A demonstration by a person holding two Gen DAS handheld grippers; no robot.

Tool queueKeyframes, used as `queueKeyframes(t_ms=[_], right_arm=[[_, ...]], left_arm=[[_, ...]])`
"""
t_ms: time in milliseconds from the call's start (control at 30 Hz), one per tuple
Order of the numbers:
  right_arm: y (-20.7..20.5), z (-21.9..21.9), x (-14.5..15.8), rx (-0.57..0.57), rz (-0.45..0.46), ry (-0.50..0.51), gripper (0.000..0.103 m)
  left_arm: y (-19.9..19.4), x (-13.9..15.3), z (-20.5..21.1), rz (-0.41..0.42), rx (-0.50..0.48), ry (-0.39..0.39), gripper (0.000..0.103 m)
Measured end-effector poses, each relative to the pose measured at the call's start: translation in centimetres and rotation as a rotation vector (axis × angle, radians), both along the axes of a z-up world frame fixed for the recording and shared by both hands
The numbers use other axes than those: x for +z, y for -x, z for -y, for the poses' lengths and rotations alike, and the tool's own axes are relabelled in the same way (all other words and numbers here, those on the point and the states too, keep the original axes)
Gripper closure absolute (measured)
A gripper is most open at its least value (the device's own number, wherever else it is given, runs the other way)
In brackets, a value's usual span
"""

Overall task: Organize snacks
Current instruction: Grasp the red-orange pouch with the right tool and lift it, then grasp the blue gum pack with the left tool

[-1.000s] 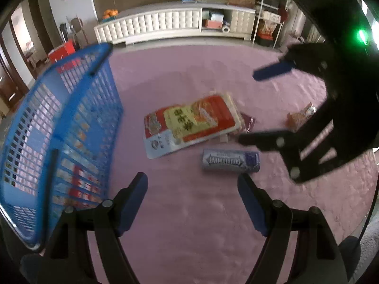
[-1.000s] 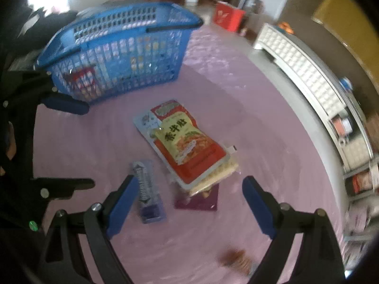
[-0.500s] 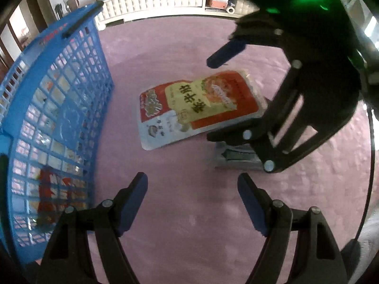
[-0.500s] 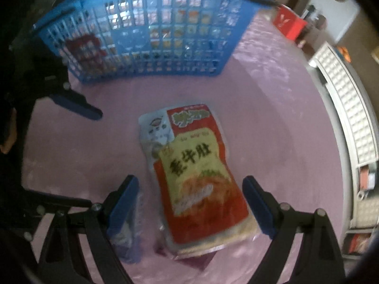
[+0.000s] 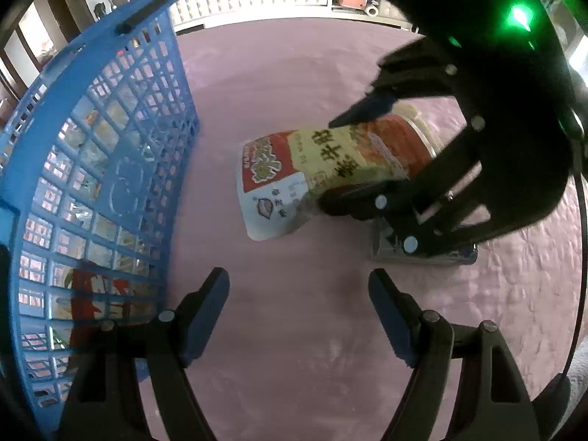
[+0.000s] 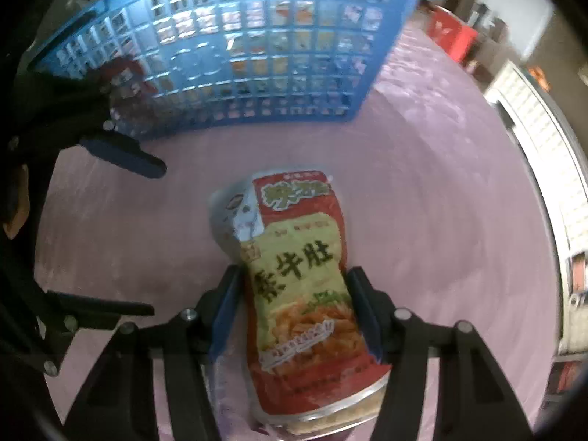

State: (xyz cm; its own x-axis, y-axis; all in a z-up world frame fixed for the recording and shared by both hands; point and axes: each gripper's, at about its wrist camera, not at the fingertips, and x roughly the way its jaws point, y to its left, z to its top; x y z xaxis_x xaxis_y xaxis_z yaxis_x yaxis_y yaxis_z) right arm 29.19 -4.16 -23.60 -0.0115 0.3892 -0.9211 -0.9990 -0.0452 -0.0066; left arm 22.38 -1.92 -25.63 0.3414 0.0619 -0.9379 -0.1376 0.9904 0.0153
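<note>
Holding red-printed packets, blue basket (image 5: 110, 169) stands beside snack pouch (image 6: 294, 279).

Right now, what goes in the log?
right tongs: shut on snack bag | left tongs: open, empty | basket: nearby

There is one blue basket (image 5: 110, 139) and two grippers: the left gripper (image 5: 299, 316) and the right gripper (image 6: 294, 312). On the pink cloth (image 5: 294, 73) I count one red-and-yellow snack bag (image 6: 297, 286) and one silver pack (image 5: 422, 253). Inside the basket is one red packet (image 5: 95, 294); the others there I cannot count.
</note>
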Motion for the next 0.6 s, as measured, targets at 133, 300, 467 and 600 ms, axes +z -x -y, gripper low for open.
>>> queueKeyframes(t_ms=[133, 300, 467, 600], right_arm=[[0.8, 1.4, 0.5, -0.045, -0.018, -0.045, 0.050], [1.9, 3.2, 2.2, -0.100, -0.013, -0.086, 0.056], [4.1, 6.4, 4.1, -0.188, 0.060, -0.103, 0.056], [4.9, 9.7, 5.7, -0.329, 0.079, -0.133, 0.056]], left_arm=[[0.6, 0.4, 0.0, 0.005, -0.006, -0.009, 0.027], [0.5, 1.2, 0.0, 0.021, -0.017, -0.010, 0.027], [0.9, 2.2, 0.3, 0.044, -0.042, 0.003, 0.027], [1.2, 3.3, 0.6, 0.068, -0.083, -0.006, 0.027]])
